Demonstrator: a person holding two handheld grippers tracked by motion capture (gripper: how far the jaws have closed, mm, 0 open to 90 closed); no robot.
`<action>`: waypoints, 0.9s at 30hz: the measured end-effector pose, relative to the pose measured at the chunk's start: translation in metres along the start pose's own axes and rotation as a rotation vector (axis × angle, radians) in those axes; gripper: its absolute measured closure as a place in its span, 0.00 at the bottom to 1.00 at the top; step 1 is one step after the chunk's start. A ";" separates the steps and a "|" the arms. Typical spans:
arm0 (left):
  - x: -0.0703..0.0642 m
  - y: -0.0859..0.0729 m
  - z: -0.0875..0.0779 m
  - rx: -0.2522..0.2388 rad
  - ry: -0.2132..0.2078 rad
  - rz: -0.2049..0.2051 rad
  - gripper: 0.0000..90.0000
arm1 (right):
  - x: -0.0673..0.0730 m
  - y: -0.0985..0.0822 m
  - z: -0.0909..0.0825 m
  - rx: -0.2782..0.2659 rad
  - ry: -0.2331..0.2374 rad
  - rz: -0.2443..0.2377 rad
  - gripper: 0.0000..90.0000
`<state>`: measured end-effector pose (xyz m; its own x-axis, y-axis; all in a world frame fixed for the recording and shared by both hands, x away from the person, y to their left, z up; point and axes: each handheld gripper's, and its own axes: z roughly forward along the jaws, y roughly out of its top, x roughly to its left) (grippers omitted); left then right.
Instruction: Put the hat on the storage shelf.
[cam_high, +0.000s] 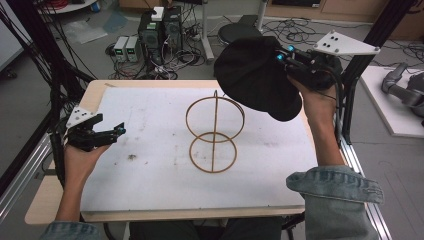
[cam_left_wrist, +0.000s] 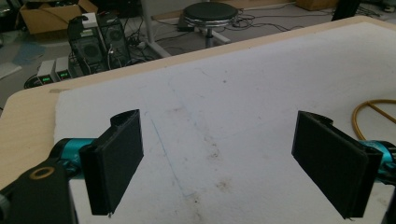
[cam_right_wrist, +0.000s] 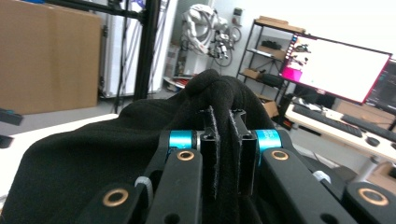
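Note:
A black cloth hat (cam_high: 257, 75) hangs in the air over the table's far right part, just above and right of a brown wire stand (cam_high: 214, 134) made of two rings on an upright rod. My right gripper (cam_high: 281, 55) is shut on the hat; in the right gripper view its jaws pinch a fold of the black fabric (cam_right_wrist: 219, 98) between them. My left gripper (cam_high: 119, 131) rests at the table's left side, open, with nothing between its pads (cam_left_wrist: 116, 161). An arc of the stand (cam_left_wrist: 373, 109) shows at the right edge of the left gripper view.
A white mat (cam_high: 150, 170) covers the wooden table (cam_high: 45, 200). Black frame posts (cam_high: 367, 45) stand beside the table at the right and left. On the floor behind are computer towers (cam_high: 160, 27), cables and a round stool (cam_high: 237, 31).

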<state>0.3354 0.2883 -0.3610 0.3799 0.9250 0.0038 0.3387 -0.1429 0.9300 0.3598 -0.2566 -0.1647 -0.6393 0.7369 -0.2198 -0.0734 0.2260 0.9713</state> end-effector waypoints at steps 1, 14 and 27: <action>0.000 0.000 0.000 0.000 0.001 0.000 0.19 | 0.002 0.001 -0.001 -0.004 0.006 -0.005 0.95; 0.001 0.000 -0.001 0.002 0.000 0.002 0.19 | 0.021 -0.001 -0.001 -0.020 0.091 -0.027 0.95; 0.001 0.001 -0.003 -0.004 0.001 0.002 0.19 | 0.042 -0.013 0.010 -0.001 0.175 -0.060 0.95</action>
<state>0.3337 0.2902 -0.3587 0.3792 0.9253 0.0059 0.3343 -0.1429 0.9316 0.3423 -0.2223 -0.1876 -0.7574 0.5996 -0.2584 -0.1163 0.2655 0.9571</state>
